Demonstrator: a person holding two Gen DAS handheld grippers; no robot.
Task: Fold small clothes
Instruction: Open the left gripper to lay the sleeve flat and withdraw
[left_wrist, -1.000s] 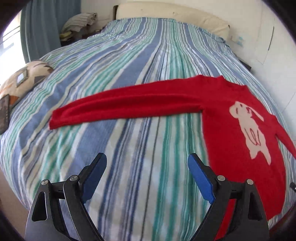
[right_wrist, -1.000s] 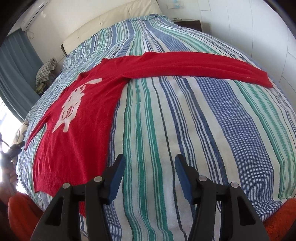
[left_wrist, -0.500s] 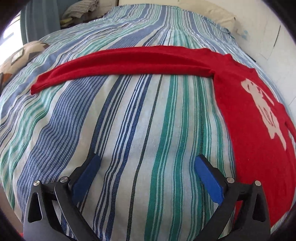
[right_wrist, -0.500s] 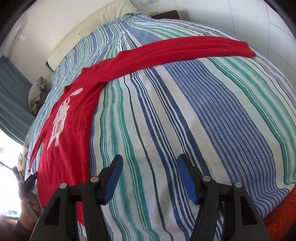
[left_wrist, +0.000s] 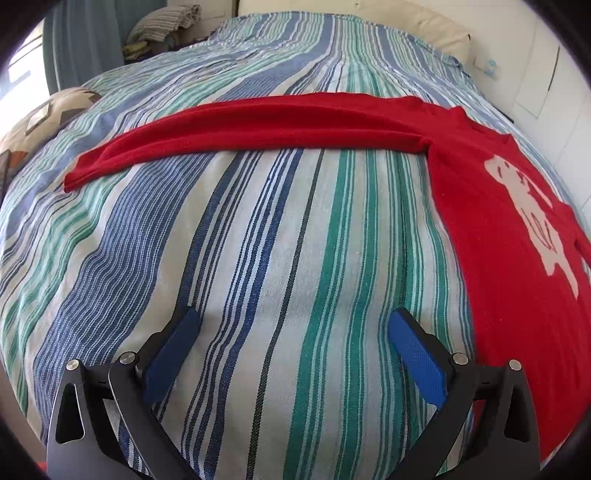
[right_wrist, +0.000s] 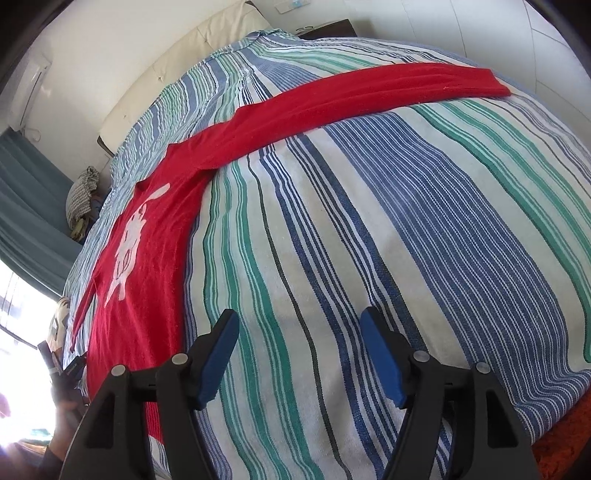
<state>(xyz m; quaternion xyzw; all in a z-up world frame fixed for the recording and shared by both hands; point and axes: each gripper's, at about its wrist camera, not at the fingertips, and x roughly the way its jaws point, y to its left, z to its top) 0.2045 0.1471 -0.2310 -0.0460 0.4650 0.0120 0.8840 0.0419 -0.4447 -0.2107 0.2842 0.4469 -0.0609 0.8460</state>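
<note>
A red sweater (left_wrist: 491, 221) with a pale animal print lies flat on the striped bedspread (left_wrist: 280, 236). One sleeve (left_wrist: 236, 129) stretches left across the bed in the left wrist view. My left gripper (left_wrist: 291, 321) is open and empty, low over bare bedspread, short of that sleeve. In the right wrist view the sweater body (right_wrist: 147, 266) lies at the left and the other sleeve (right_wrist: 369, 92) runs to the right. My right gripper (right_wrist: 299, 321) is open and empty over bare bedspread, below that sleeve.
A patterned cushion (left_wrist: 44, 118) lies at the bed's left edge. Folded cloth (left_wrist: 162, 22) is piled beyond the far left corner by a blue curtain (left_wrist: 85, 40). A cream headboard (right_wrist: 177, 70) and white walls bound the far side. The bed's near edge is just below both grippers.
Both grippers have dropped lower and moved forward over the bedspread toward the sleeves. The jaws stay open. The sweater has not moved.
</note>
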